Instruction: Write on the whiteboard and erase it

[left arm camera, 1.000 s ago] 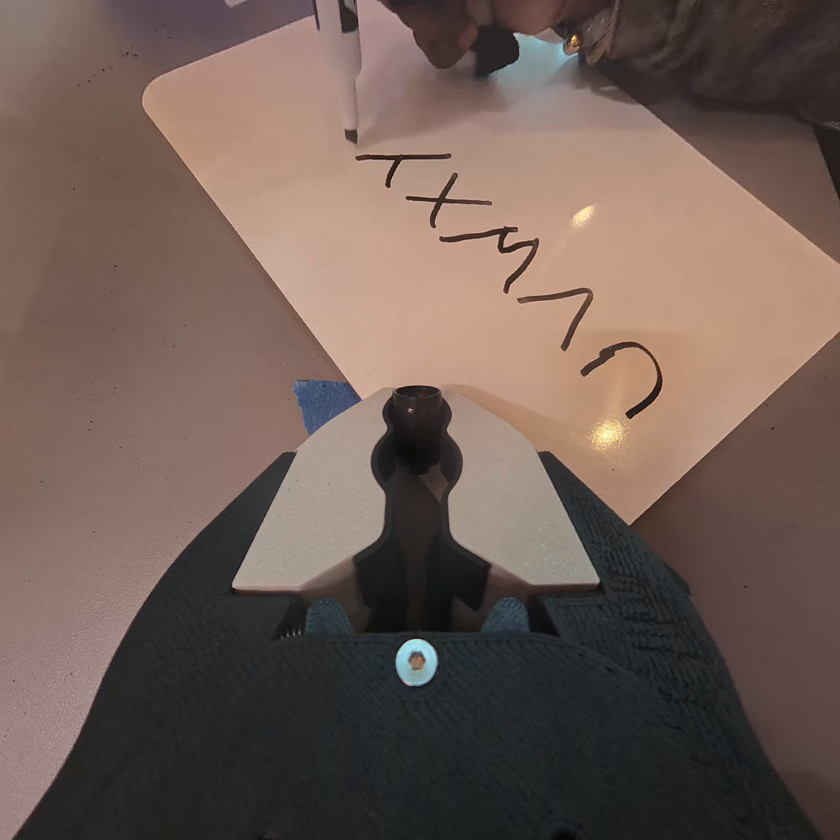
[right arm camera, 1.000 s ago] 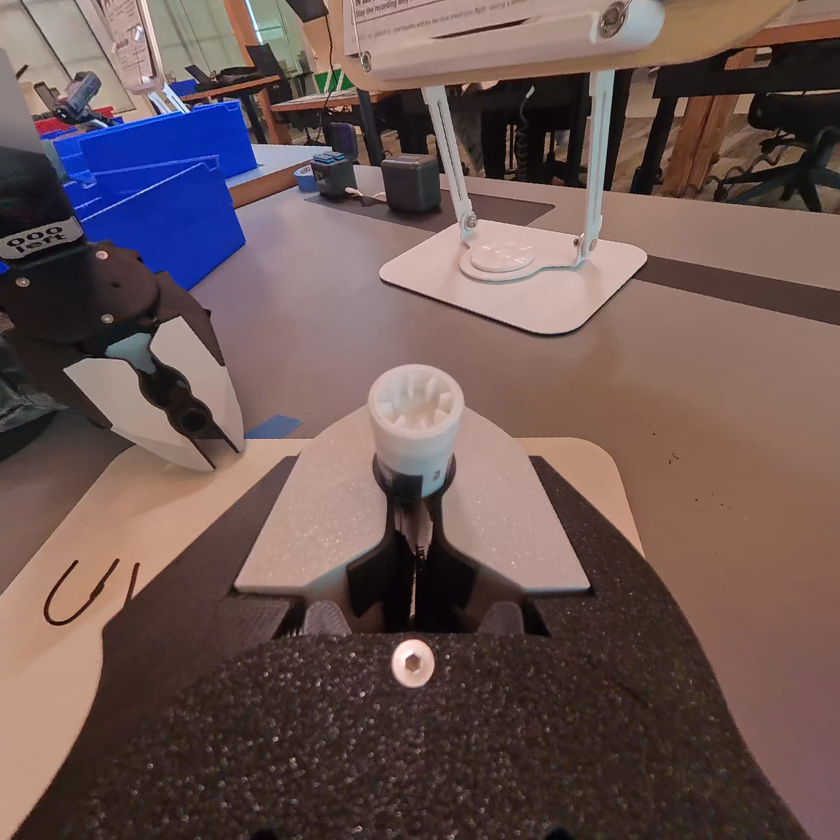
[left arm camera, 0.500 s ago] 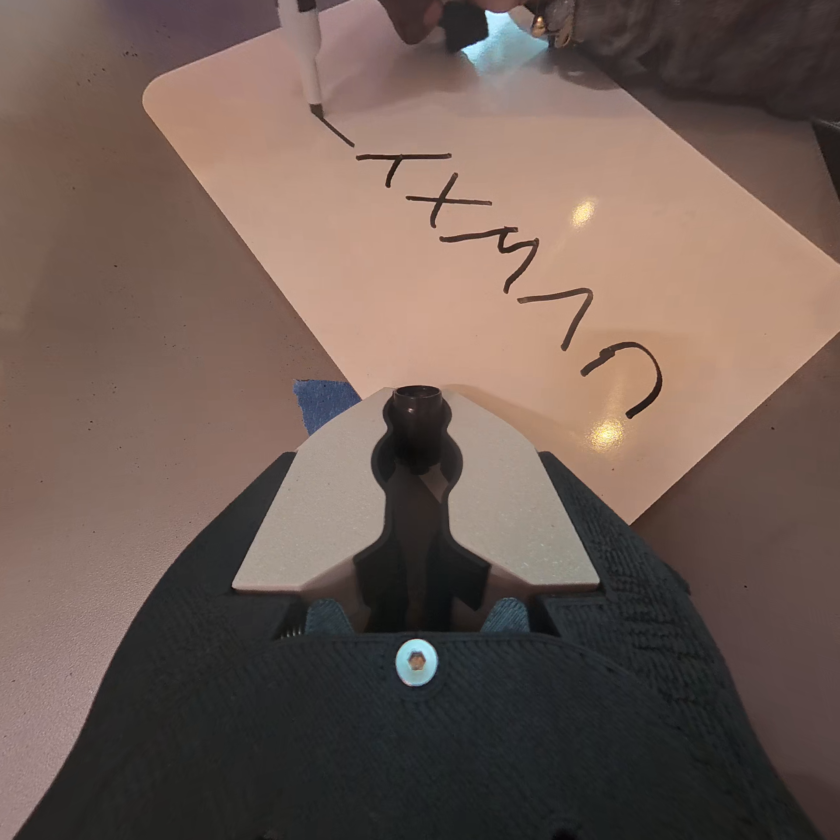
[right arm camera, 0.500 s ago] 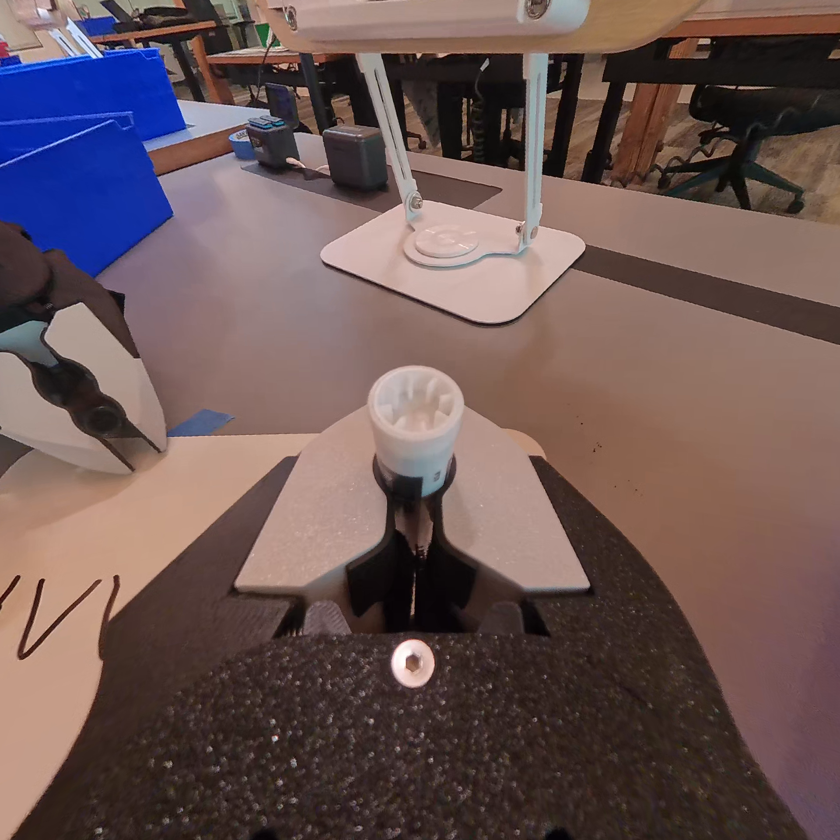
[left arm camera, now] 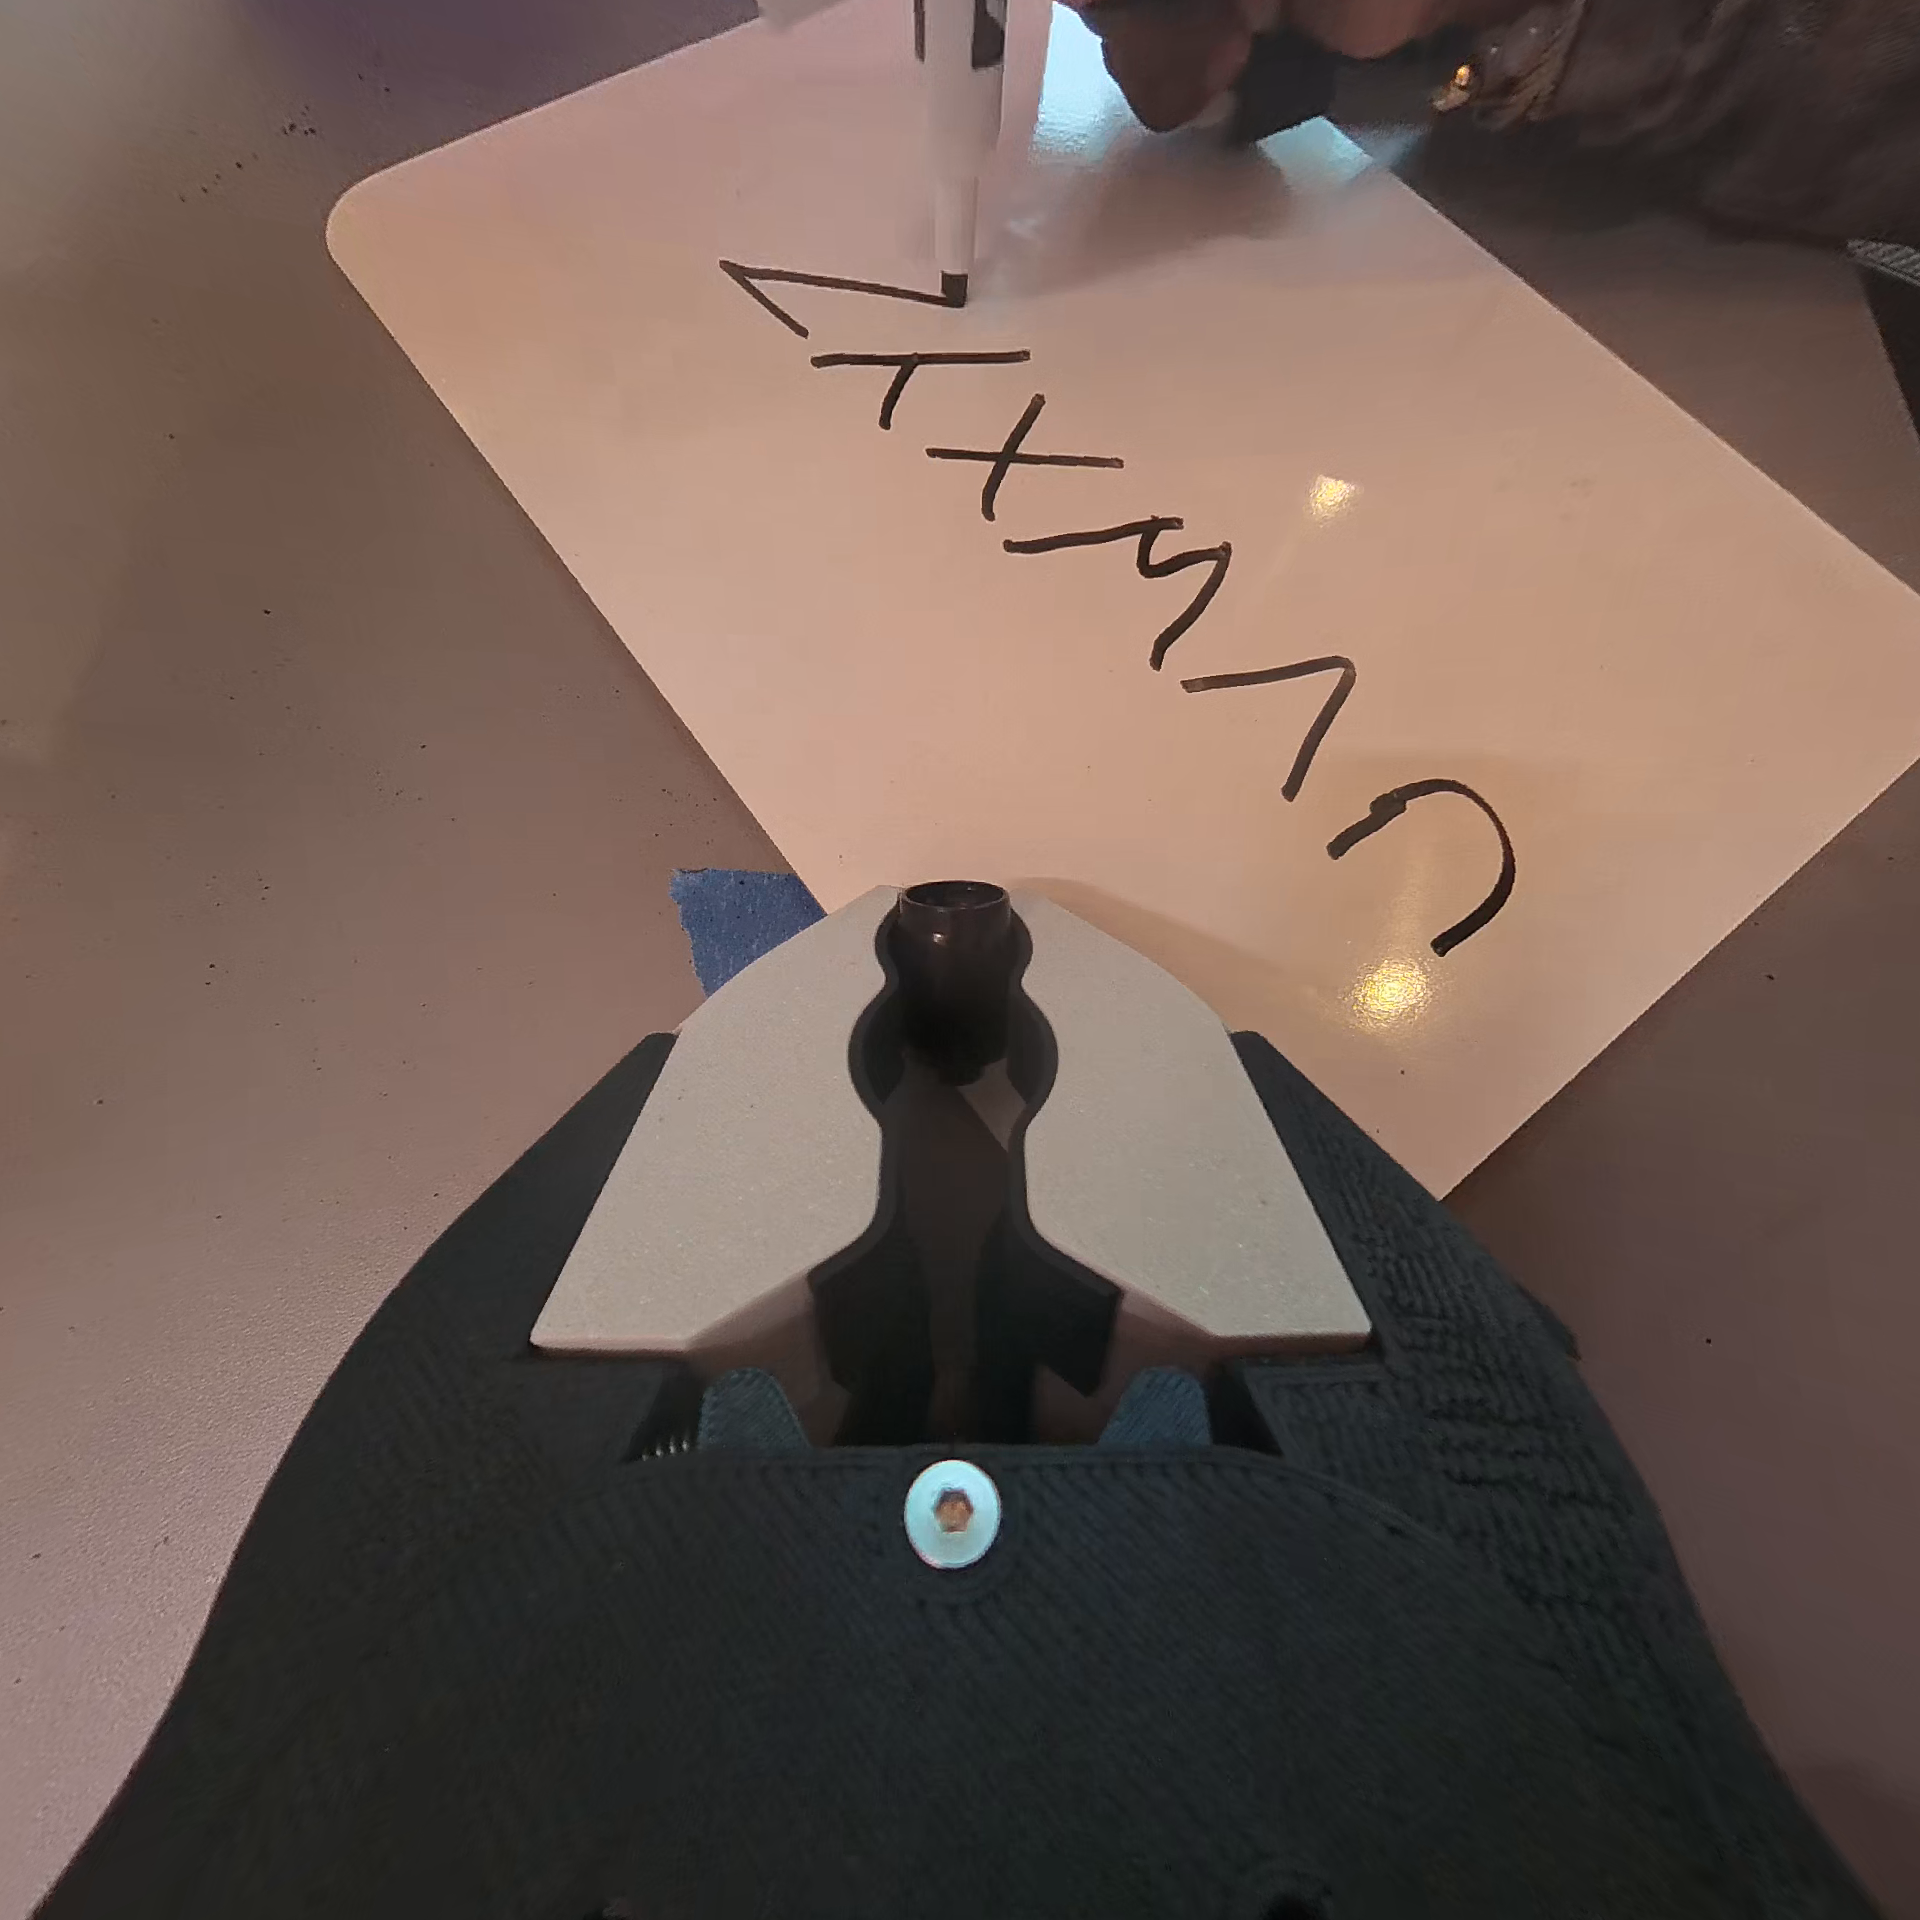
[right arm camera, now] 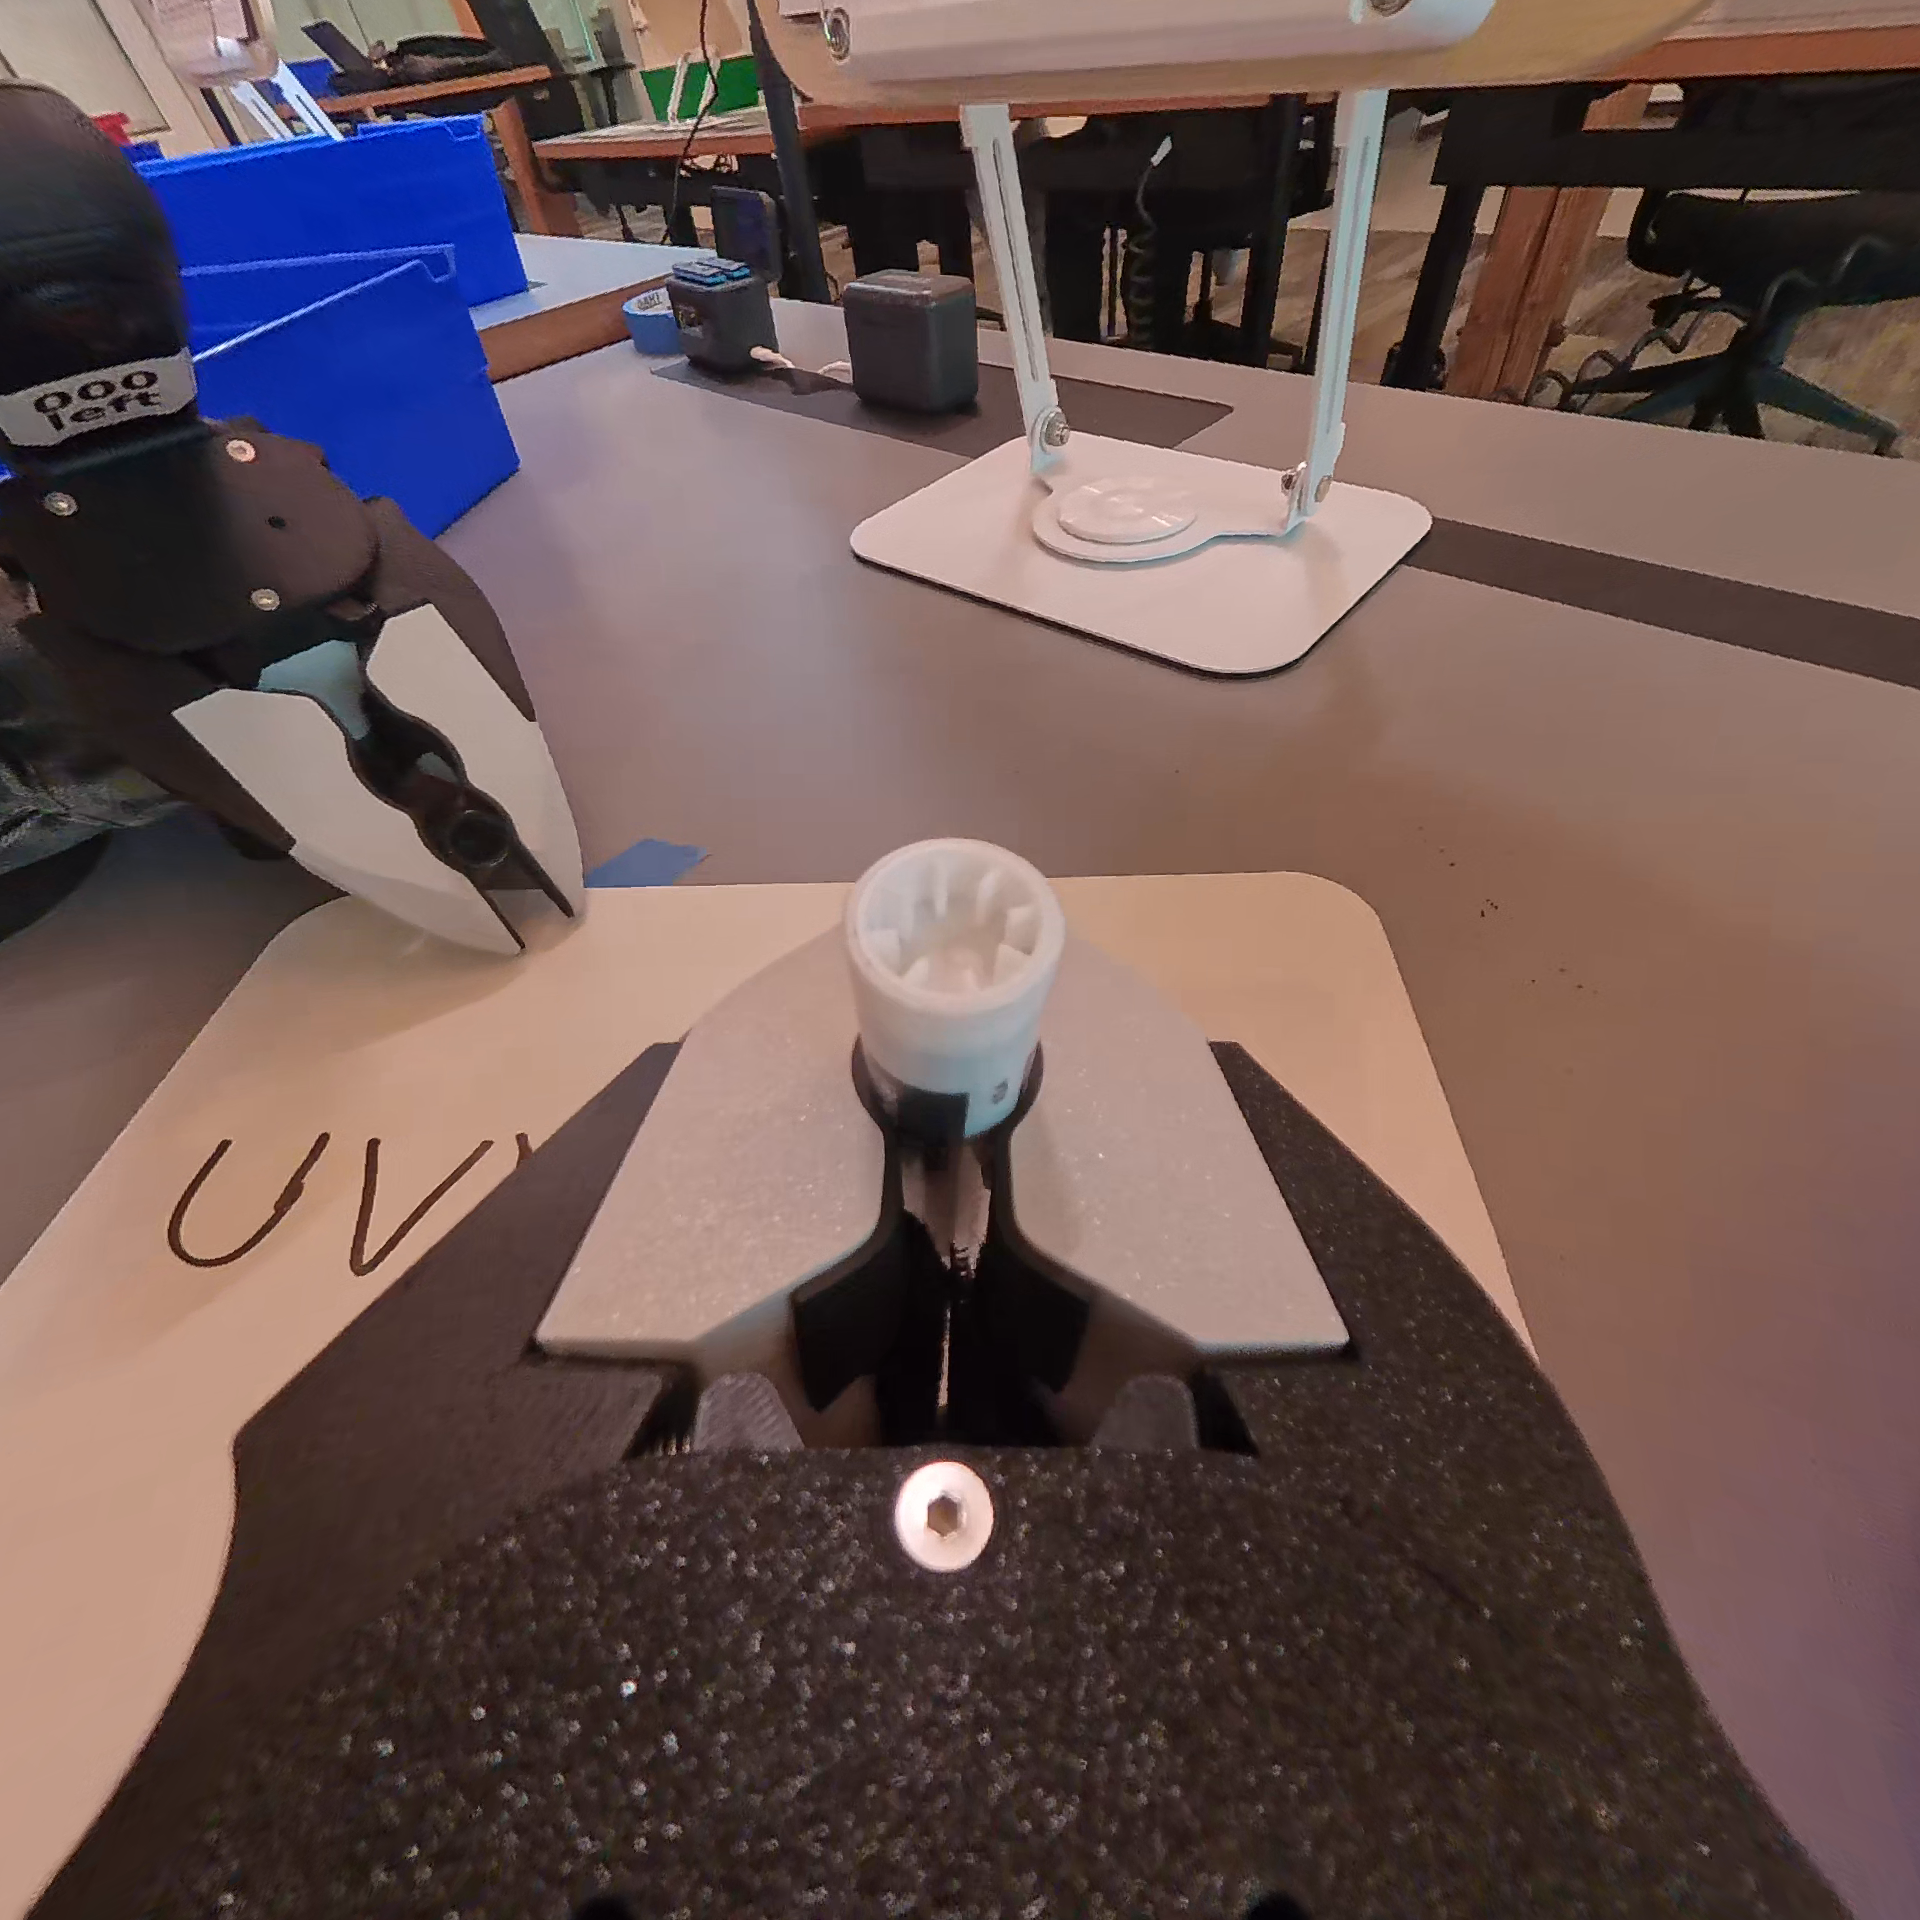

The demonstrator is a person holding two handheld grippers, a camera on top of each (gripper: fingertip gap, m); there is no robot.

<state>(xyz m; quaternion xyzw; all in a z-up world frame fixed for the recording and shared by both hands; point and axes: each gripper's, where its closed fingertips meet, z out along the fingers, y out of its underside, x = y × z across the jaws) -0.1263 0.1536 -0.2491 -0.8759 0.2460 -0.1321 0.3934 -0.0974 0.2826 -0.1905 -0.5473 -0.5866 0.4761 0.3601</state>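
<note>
Clamping the white marker (right arm camera: 954, 987) upright lets the right gripper (right arm camera: 951, 1081) keep its tip (left arm camera: 954, 281) on the whiteboard (left arm camera: 1351, 499) near the far corner, while the left gripper (left arm camera: 954, 997), fingers closed on the black cap (left arm camera: 954, 935), parks at the near edge, clear of the strokes.

Your whiteboard (left arm camera: 1351, 520) lies flat on the table (left arm camera: 260, 831), and a piece of tape (left arm camera: 727, 914) sits on the table just beside its near edge. Your left gripper (right arm camera: 499, 873), closed on the marker cap (left arm camera: 954, 925), rests at the left corner of the board, while your right gripper (right arm camera: 954, 1039) holds the marker (left arm camera: 956, 187) upright with its tip on the board. Behind the board stands a stand (right arm camera: 1143, 582), with bins (right arm camera: 364, 343) at the far left.
</note>
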